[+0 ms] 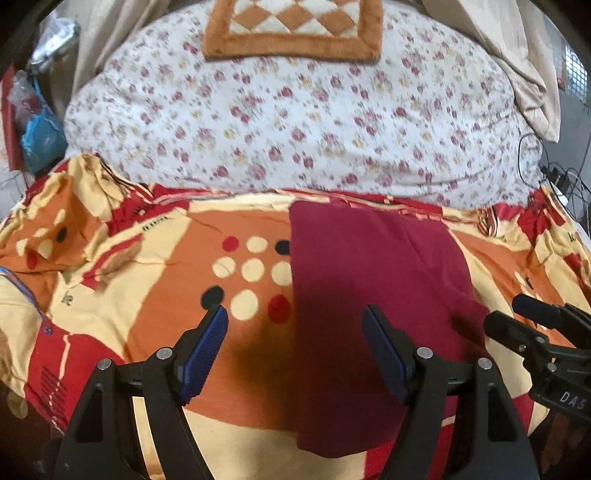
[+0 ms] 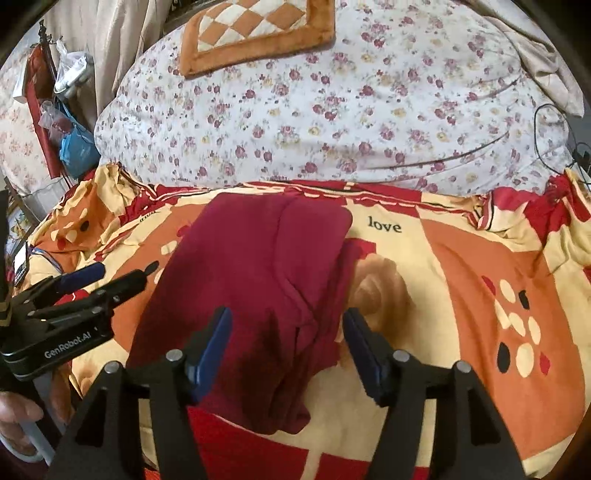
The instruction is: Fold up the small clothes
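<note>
A dark red garment [image 1: 369, 280] lies folded into a long strip on the patterned bedspread [image 1: 155, 280]. In the left wrist view my left gripper [image 1: 295, 317] hovers open above the garment's left edge, nothing between its blue pads. In the right wrist view the same garment [image 2: 258, 273] runs from the floral quilt toward me. My right gripper [image 2: 288, 317] is open above the garment's near end, with the cloth showing below the gap and the pads not pressing on it. The right gripper [image 1: 506, 314] enters the left view at the right edge. The left gripper [image 2: 118, 275] shows at the left of the right view.
A white floral quilt [image 1: 295, 122] bulges behind the bedspread, with an orange checked cushion [image 1: 295, 26] on it. Bags [image 2: 74, 144] hang at the far left. Cables [image 1: 561, 177] lie at the right edge. A person's hand [image 2: 18, 410] holds the left gripper's handle.
</note>
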`<state>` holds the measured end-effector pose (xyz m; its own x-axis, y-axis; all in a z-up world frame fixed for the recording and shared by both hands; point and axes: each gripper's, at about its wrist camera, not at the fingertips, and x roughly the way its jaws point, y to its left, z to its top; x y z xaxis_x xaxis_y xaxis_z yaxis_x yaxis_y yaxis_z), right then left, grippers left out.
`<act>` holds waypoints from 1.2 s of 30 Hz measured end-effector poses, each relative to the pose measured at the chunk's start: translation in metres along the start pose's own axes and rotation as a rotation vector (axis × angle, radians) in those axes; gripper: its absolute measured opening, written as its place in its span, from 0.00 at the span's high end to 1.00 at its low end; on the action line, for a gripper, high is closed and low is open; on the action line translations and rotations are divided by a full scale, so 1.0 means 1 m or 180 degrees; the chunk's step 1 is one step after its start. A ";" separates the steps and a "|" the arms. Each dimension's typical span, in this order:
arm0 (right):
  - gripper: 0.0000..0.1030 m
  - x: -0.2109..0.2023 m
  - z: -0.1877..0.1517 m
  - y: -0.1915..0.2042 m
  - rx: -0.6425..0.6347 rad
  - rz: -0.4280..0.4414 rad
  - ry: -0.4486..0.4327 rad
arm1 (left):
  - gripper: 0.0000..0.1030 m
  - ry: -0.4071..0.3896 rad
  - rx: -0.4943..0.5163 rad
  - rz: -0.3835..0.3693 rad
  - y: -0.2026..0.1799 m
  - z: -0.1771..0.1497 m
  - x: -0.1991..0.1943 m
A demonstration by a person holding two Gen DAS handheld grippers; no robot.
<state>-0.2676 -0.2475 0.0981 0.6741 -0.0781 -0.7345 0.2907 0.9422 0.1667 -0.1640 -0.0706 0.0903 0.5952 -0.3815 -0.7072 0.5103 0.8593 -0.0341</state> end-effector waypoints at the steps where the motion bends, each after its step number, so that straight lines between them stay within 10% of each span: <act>1: 0.31 -0.001 0.001 0.001 0.0002 0.0000 -0.0008 | 0.35 -0.0035 0.0003 0.0004 0.001 0.000 -0.003; 36: 0.20 0.008 -0.007 0.012 0.0104 -0.0053 0.0172 | 0.35 -0.0012 -0.0090 0.0038 0.011 -0.007 -0.004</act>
<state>-0.2634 -0.2348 0.0891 0.6315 -0.0751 -0.7717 0.3243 0.9296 0.1749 -0.1657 -0.0571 0.0877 0.6035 -0.3724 -0.7051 0.4855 0.8731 -0.0456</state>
